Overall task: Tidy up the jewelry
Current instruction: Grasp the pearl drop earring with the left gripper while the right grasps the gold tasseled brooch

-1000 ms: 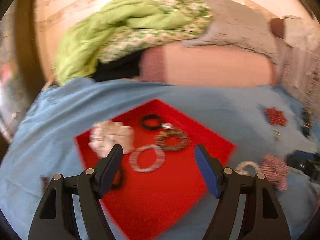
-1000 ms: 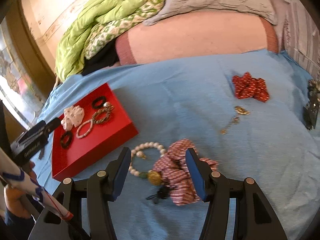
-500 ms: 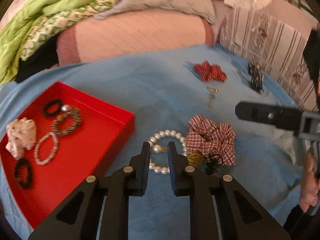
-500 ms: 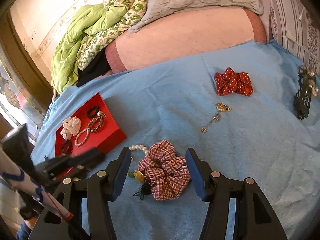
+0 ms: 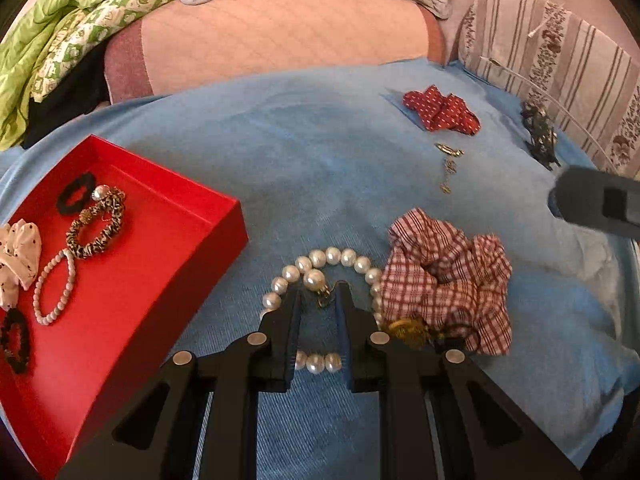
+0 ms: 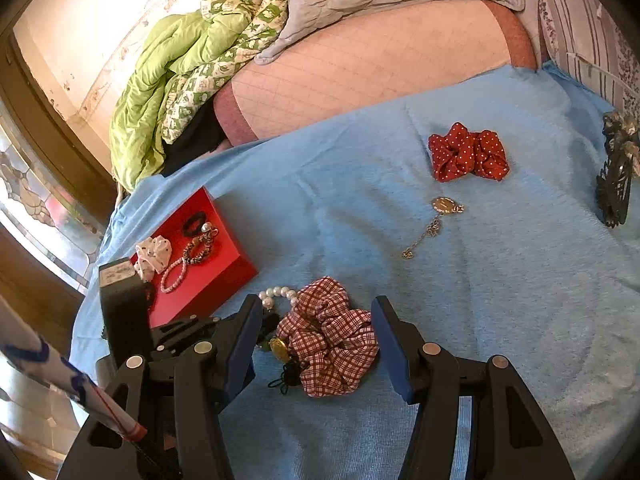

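Swung away from the red tray (image 5: 168, 216), the left hand-held gripper (image 5: 318, 300) now sits low over the pearl bracelet (image 5: 320, 258) on the blue bedspread (image 5: 304, 152), jaws narrowed around a small gold charm; whether they pinch it is unclear. Its arms hide the bracelet's near side. The right hand-held gripper (image 6: 316, 320) hovers open, straddling the checked scrunchie (image 6: 332, 336), with bare bedspread beyond.

blue bedspread (image 6: 500, 280), green quilt (image 6: 160, 80), stained-glass window (image 6: 36, 200)
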Motion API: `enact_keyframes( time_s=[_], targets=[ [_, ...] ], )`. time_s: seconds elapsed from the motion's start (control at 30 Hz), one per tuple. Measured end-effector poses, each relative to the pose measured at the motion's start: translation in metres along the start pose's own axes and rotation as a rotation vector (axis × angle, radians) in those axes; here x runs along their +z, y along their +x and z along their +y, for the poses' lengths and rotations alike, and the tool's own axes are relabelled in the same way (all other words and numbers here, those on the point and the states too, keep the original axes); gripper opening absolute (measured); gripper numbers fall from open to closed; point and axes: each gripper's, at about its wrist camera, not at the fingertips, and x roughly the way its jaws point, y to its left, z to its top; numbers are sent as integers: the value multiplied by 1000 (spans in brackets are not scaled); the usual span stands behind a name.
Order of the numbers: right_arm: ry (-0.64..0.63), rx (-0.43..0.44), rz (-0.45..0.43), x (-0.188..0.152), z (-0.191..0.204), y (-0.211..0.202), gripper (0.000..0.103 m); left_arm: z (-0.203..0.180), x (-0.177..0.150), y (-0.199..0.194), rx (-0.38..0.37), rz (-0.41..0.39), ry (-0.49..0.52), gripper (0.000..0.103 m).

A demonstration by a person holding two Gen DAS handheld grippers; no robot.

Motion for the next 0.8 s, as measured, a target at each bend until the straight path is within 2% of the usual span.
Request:
enact_keyframes(
  time_s=[0.47,0.53,0.6,0.8],
  targets=[
    [5,3,5,0,-6,1,61,3,8,6,16,3,-48,16],
    [3,-3,4,1,-7,0,61,5,8,3,-9,-1,-67,16],
    [6,-16,6,2,-10,3,61,7,10,-8,-41,-34,-85,16],
    [80,-29,80,-1,-29,21,61,19,20,-54,-69,-160,-115,16]
  ],
)
